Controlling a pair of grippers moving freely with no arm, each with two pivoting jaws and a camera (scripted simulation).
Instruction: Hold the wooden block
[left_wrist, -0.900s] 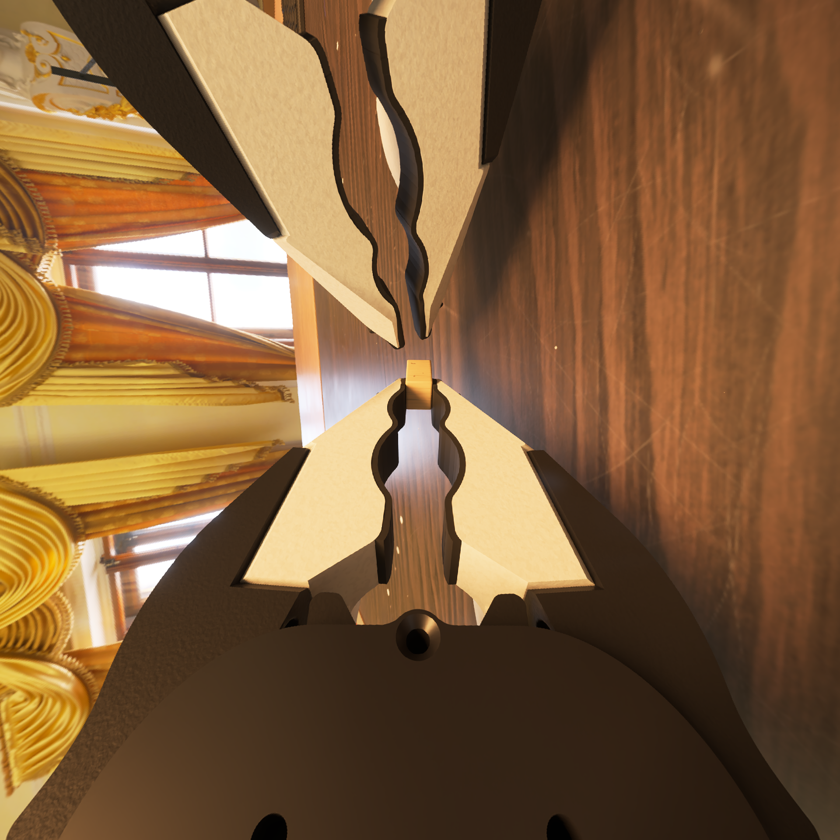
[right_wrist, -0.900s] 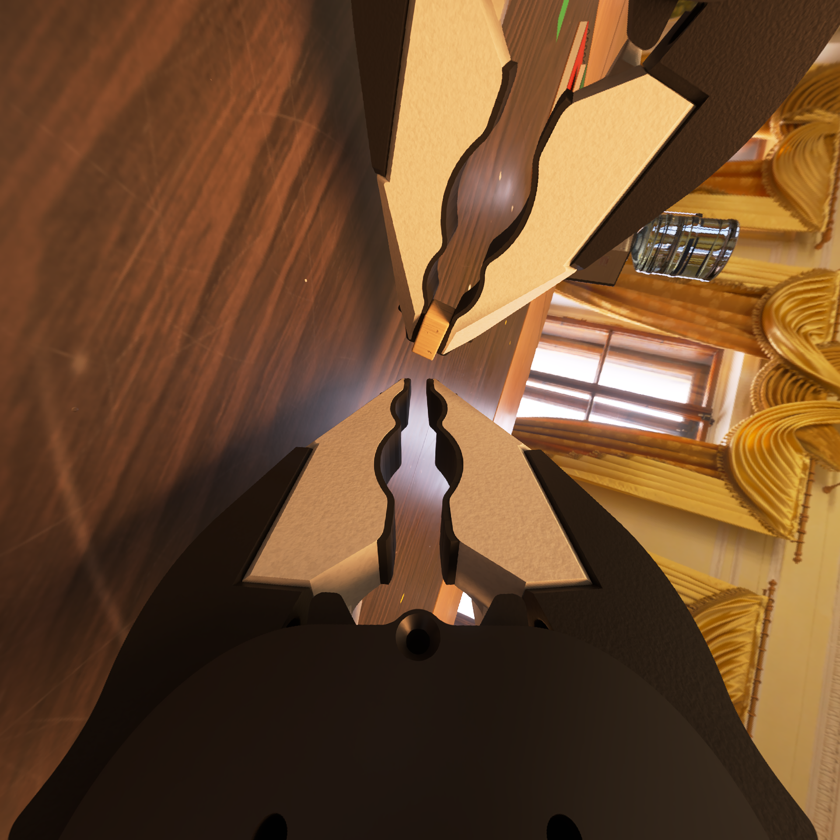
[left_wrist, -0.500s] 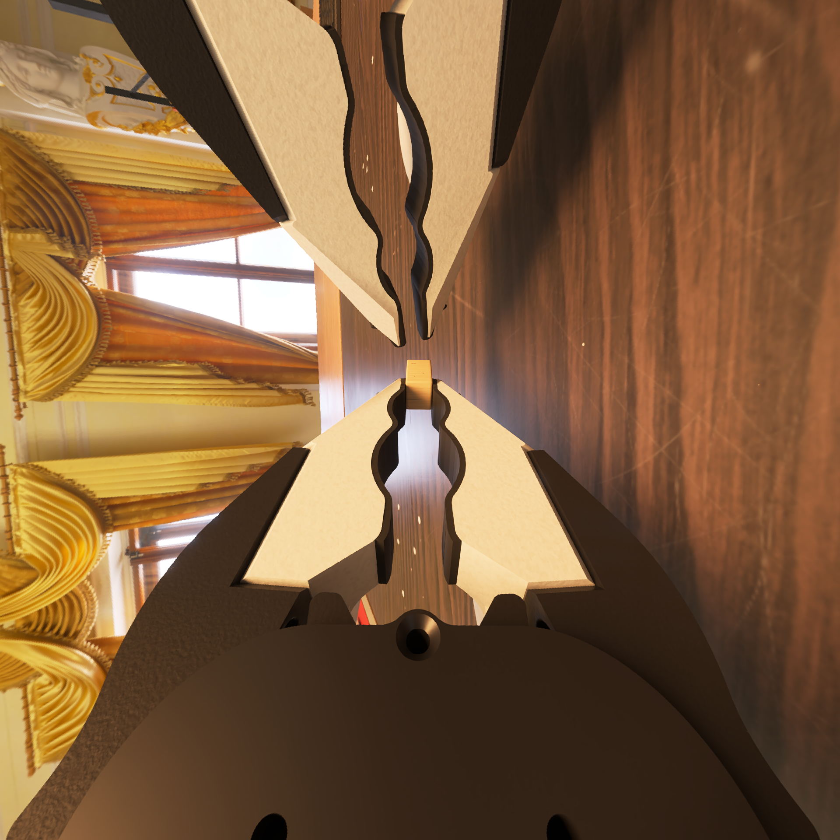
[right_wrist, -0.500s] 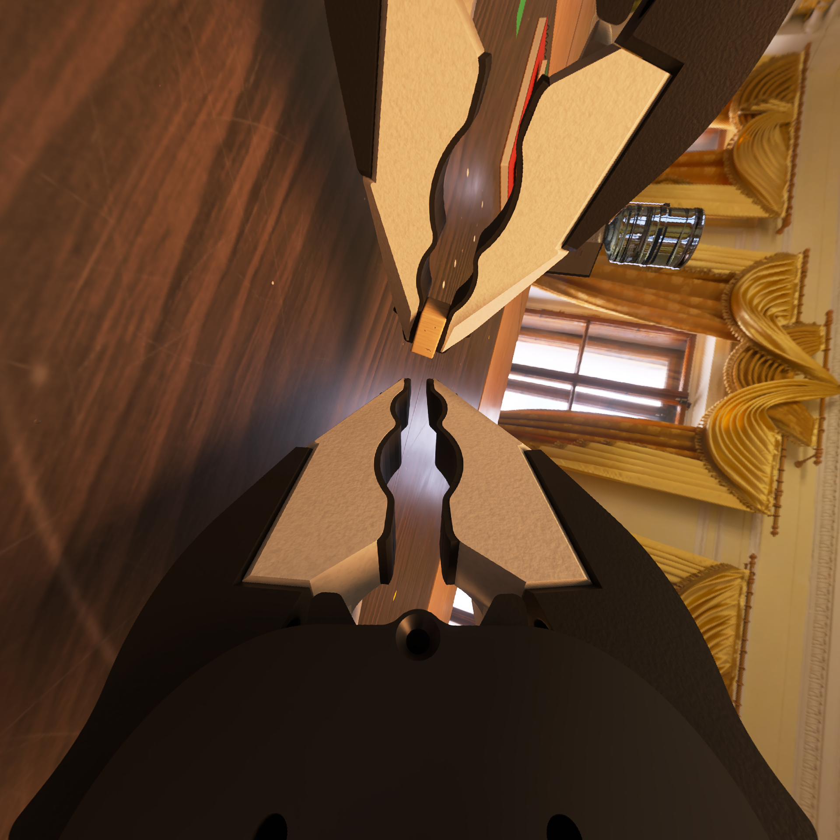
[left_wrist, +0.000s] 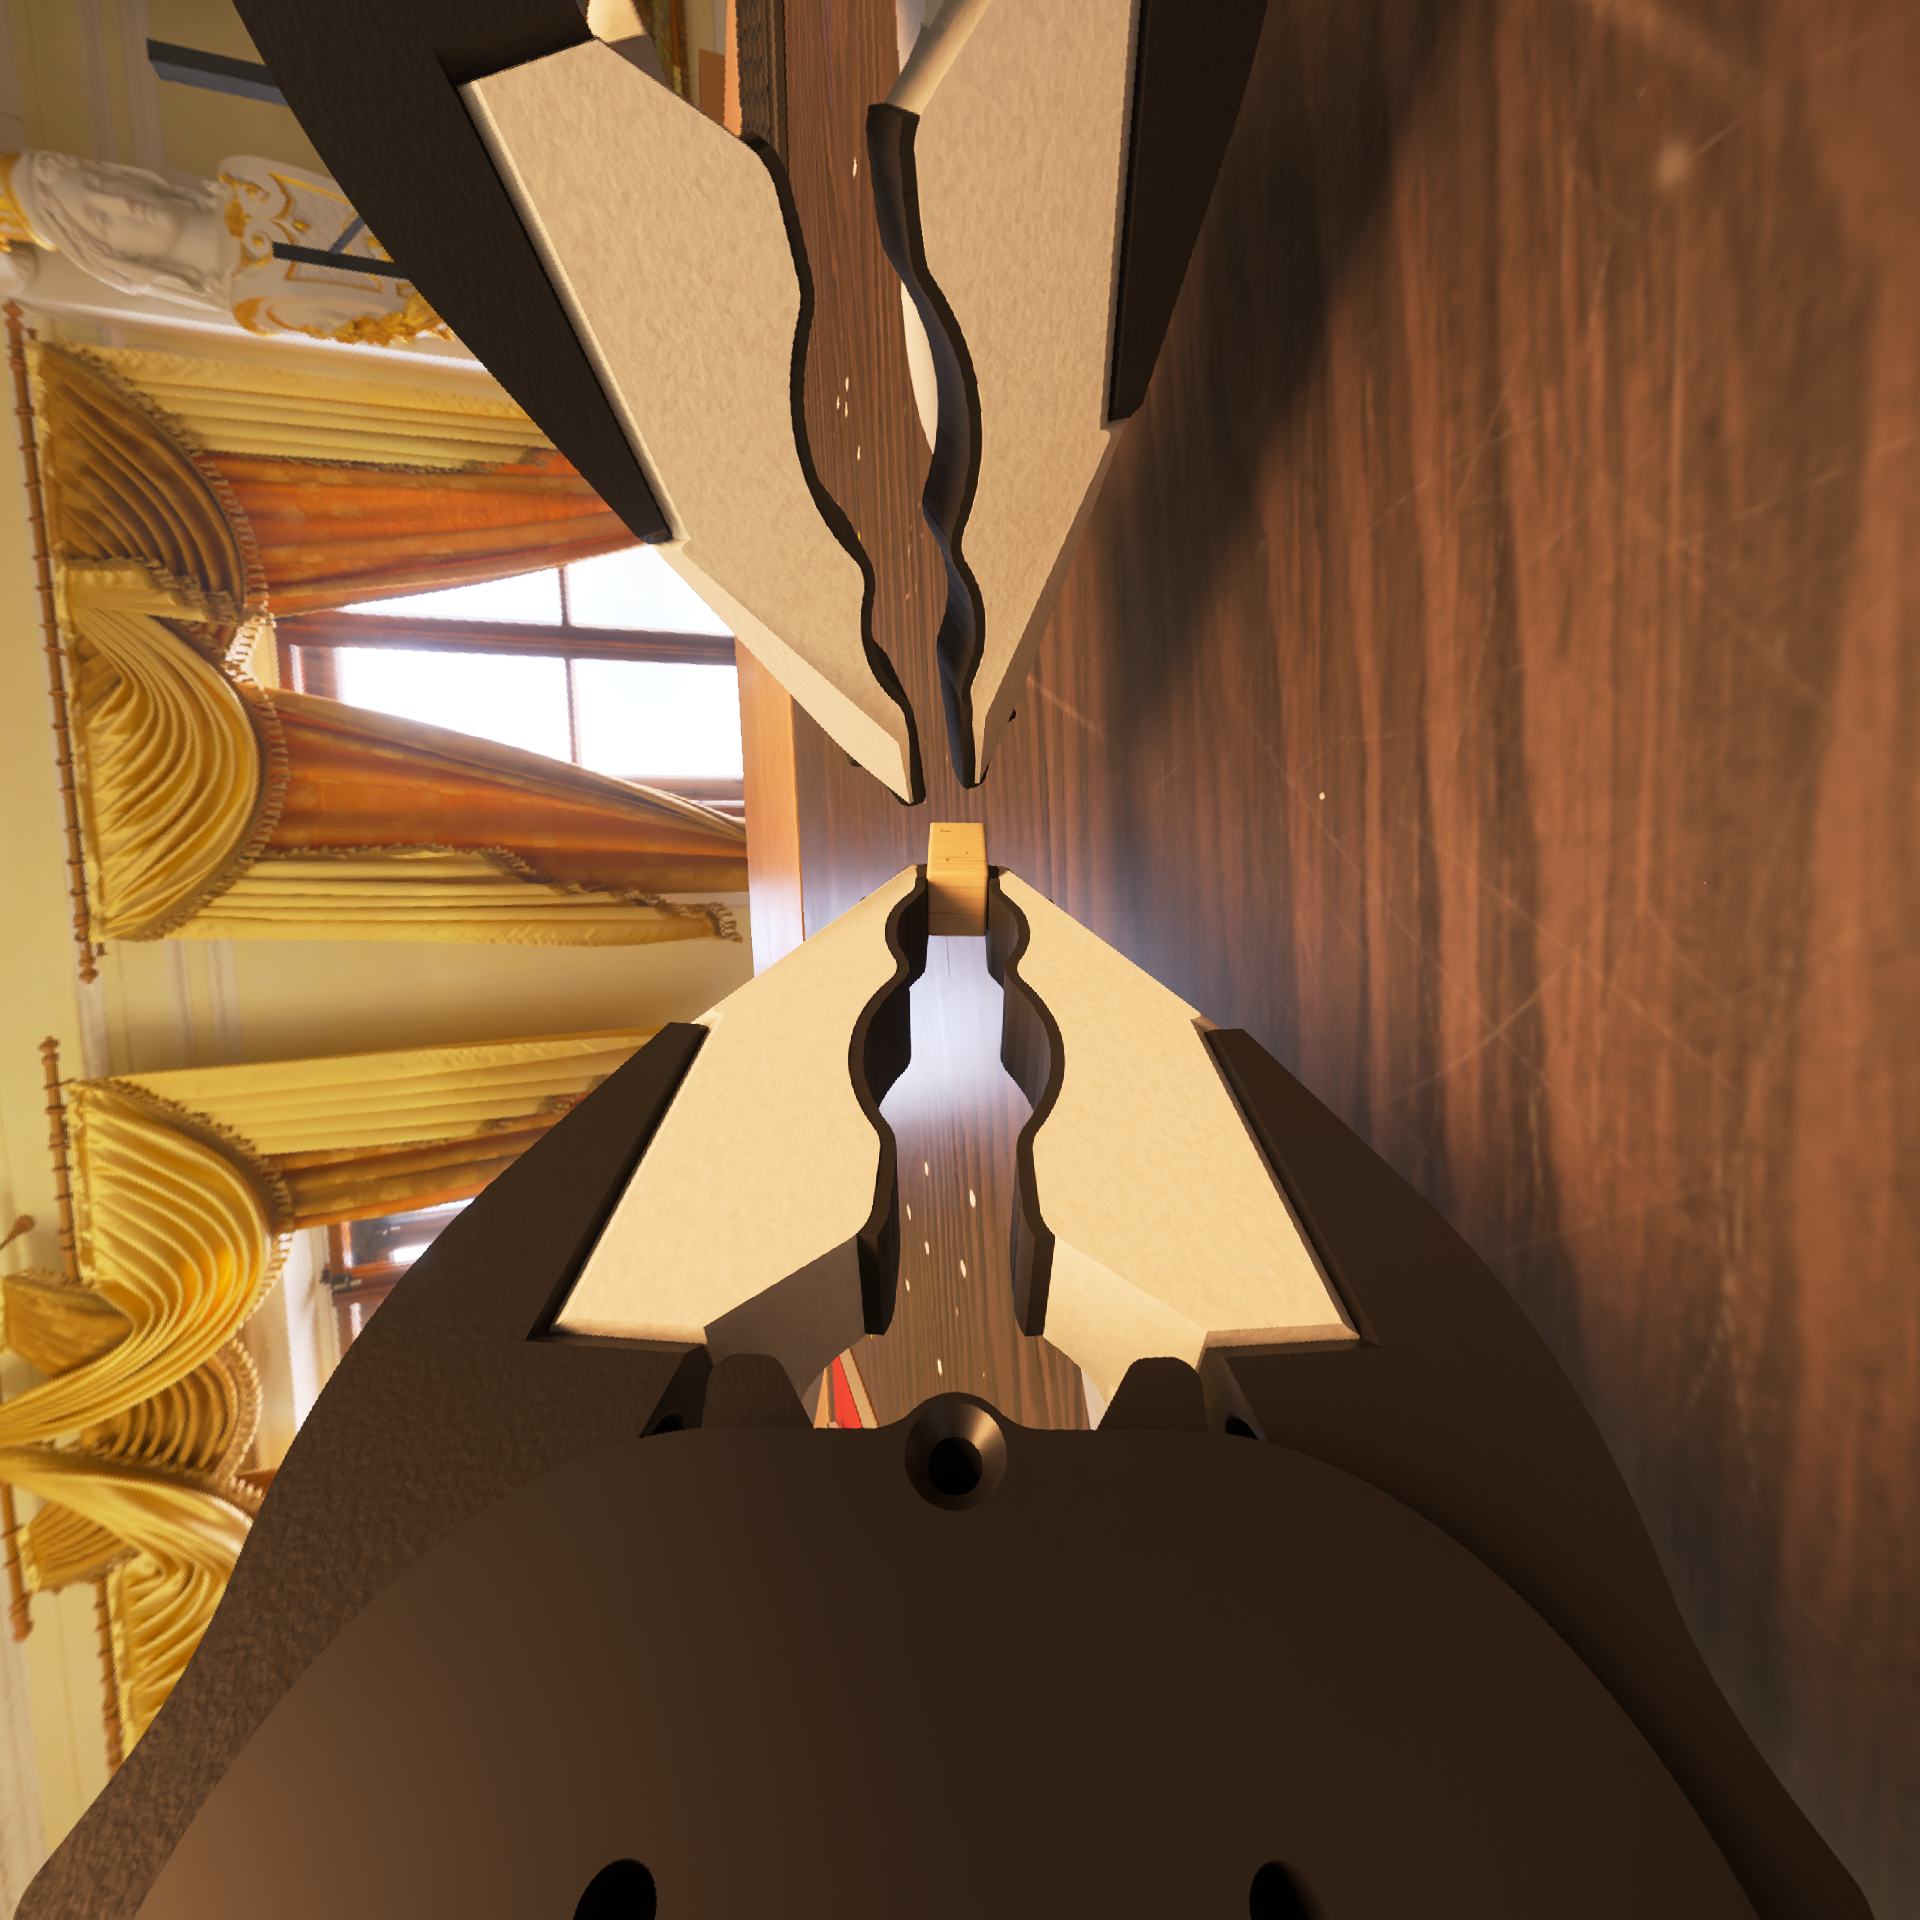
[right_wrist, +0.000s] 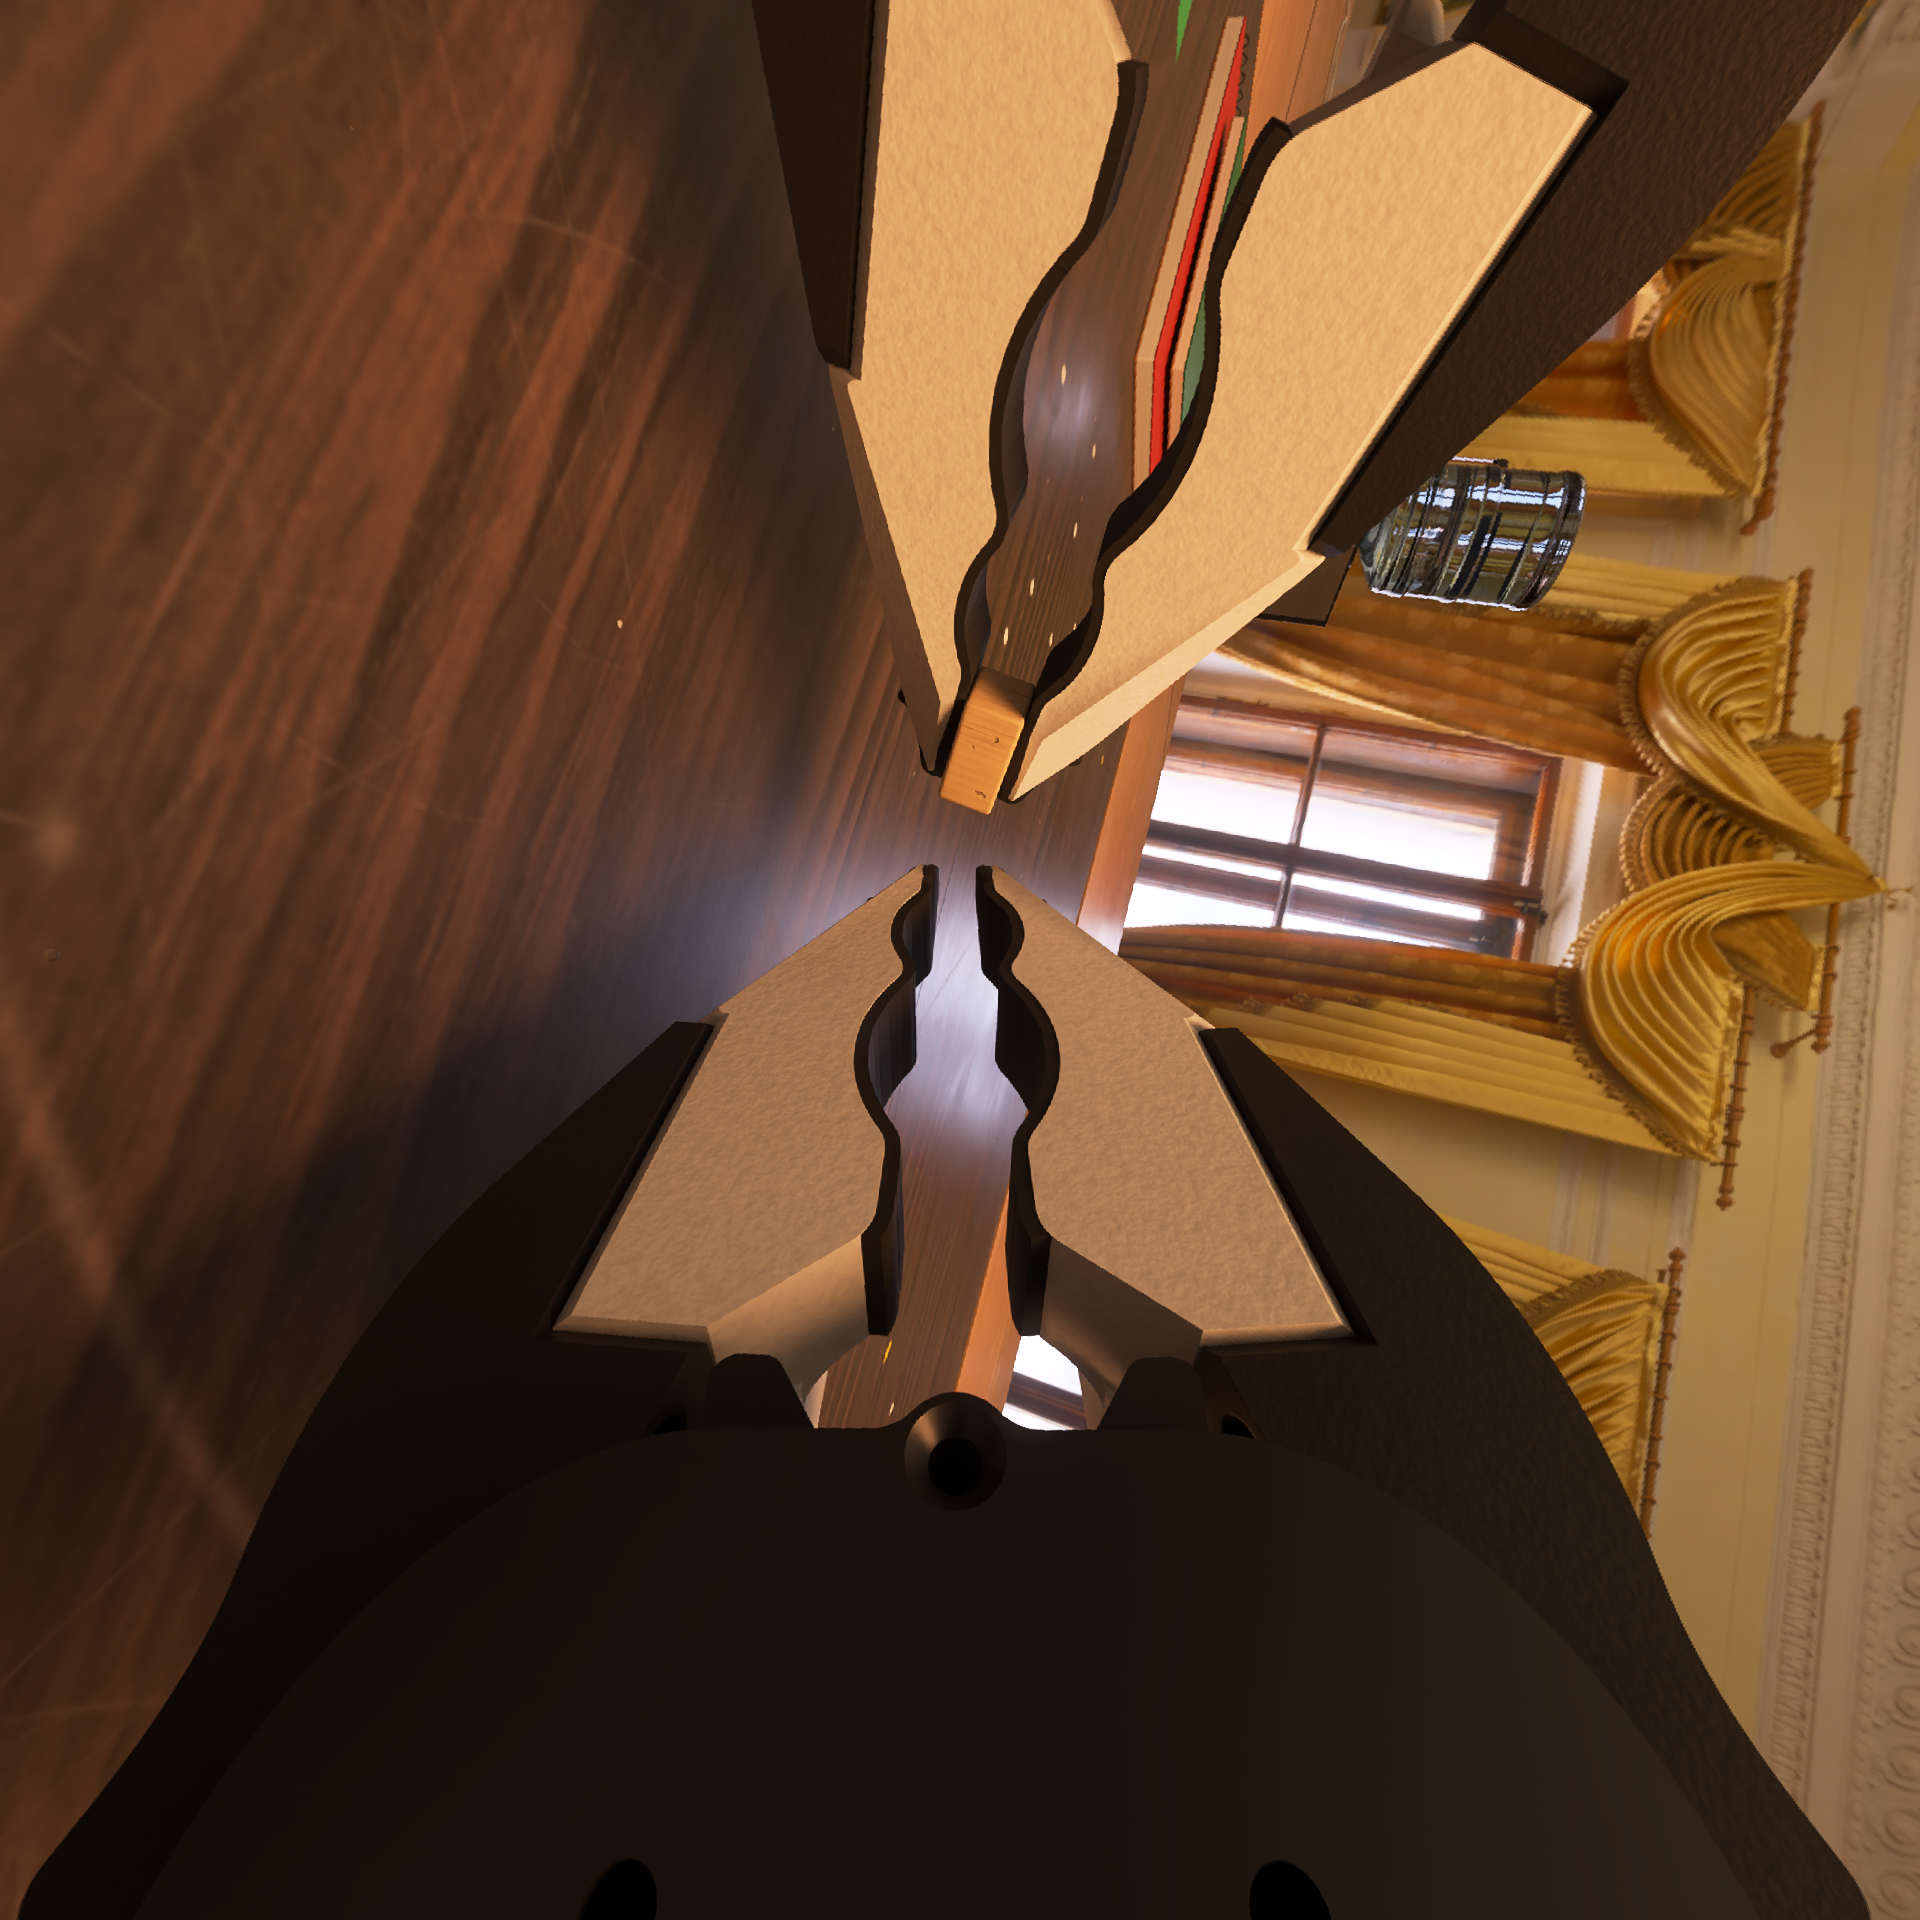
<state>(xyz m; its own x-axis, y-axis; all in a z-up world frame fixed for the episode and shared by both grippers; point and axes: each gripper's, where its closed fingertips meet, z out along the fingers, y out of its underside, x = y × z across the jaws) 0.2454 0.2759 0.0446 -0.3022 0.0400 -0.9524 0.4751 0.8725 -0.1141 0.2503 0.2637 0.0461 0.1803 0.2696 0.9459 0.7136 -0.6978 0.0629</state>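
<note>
The small light wooden block (left_wrist: 956, 878) is pinched between the fingertips of my left gripper (left_wrist: 956, 894), which is shut on it above the dark wooden table (left_wrist: 1455, 935). In the right wrist view the block (right_wrist: 982, 753) sticks out of the left gripper (right_wrist: 977, 774) towards me. My right gripper (right_wrist: 956, 878) is empty, with only a narrow slit between its jaws. It faces the block tip to tip with a small gap and does not touch it. It also shows in the left wrist view (left_wrist: 943, 784).
A clear ribbed glass (right_wrist: 1475, 535) stands near the table's edge. A flat stack with red and green edges (right_wrist: 1174, 343) lies behind the left gripper. A white rounded object (left_wrist: 920, 353) shows behind the right gripper. The table edge (left_wrist: 764, 831) runs past, with curtains and windows beyond.
Both grippers have drifted together, so the background has slid in both views. They keep the same tip-to-tip spacing. The block stays in the left gripper.
</note>
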